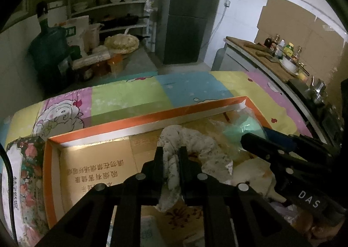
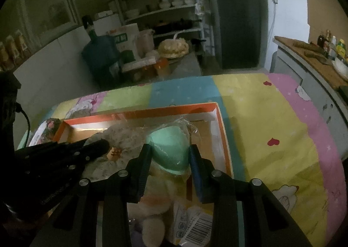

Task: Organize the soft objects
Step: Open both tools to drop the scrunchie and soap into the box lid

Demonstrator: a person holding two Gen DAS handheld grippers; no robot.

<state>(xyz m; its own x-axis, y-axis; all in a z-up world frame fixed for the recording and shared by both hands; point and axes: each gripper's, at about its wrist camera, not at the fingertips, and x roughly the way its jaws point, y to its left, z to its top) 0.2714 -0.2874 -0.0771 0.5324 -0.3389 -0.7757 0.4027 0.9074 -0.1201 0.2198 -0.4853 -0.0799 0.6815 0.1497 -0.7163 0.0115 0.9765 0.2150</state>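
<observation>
An orange-rimmed cardboard box (image 1: 139, 119) lies on a colourful cartoon bedsheet. My left gripper (image 1: 170, 156) is shut on a white floral cloth (image 1: 195, 144) and holds it over the box. My right gripper (image 2: 170, 151) is shut on a mint-green soft pad in clear plastic wrap (image 2: 170, 149), over the box's right part (image 2: 224, 133). The green pad also shows in the left wrist view (image 1: 241, 128), behind the right gripper's fingers (image 1: 258, 144). A cream plush toy (image 2: 156, 183) lies in the box under the right gripper.
A floral-printed tin (image 1: 24, 173) stands left of the box. A packet with a barcode (image 2: 193, 223) lies near the front. Beyond the bed are a fridge (image 1: 187, 14), shelves (image 1: 108, 3), a water jug (image 1: 49, 49) and a counter with bottles (image 1: 280, 51) on the right.
</observation>
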